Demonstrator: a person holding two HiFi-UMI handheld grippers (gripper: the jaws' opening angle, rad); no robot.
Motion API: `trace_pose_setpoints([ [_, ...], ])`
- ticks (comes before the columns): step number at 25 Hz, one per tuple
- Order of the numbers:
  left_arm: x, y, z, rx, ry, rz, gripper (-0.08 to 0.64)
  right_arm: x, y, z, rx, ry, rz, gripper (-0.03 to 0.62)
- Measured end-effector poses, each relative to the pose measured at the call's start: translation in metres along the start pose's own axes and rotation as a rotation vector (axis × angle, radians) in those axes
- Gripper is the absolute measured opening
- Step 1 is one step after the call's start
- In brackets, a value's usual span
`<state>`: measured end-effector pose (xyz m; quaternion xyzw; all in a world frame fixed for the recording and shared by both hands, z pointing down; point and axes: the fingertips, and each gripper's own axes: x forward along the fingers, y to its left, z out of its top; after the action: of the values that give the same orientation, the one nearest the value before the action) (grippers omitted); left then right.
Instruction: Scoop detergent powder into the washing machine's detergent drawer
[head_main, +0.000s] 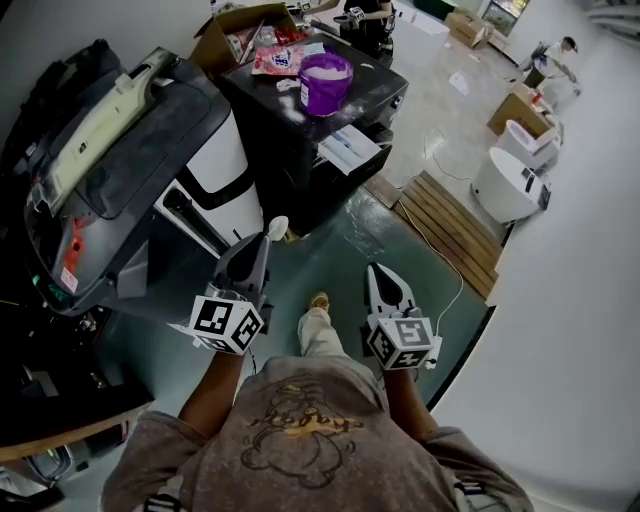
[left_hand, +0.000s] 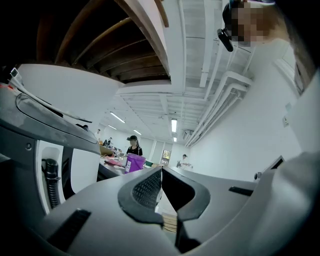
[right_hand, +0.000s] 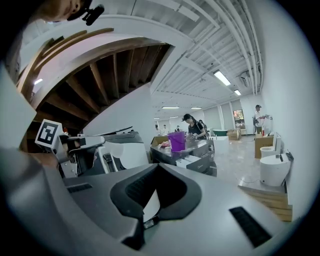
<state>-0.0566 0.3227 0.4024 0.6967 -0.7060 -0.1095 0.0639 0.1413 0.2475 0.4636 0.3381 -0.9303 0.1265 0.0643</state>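
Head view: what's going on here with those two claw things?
A person stands holding the left gripper and the right gripper low over the floor, with the jaws of both together. The purple tub of white powder sits on the dark cabinet ahead, well out of reach. Scooping hasn't started.

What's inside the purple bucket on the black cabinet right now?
The purple bucket holds pale powder, close to its rim. Its wall hides how deep the powder goes and anything buried in it. The white scoop is in the left gripper's jaws.

Washing machine (head_main: 130, 170) crowds left; black table (head_main: 370, 95) ahead; floor (head_main: 340, 250) open.
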Motion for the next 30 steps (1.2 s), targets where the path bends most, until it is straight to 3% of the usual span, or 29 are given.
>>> trace_pose_setpoints([
  [16, 0.154, 0.053, 0.016, -0.012, 0.016, 0.033, 0.023, 0.143, -0.078, 0.058, 0.005, -0.001, 0.025, 0.0],
  [30, 0.257, 0.08, 0.023, 0.004, -0.004, 0.091, 0.023, 0.223, -0.16, 0.094, 0.02, -0.019, 0.03, 0.0],
])
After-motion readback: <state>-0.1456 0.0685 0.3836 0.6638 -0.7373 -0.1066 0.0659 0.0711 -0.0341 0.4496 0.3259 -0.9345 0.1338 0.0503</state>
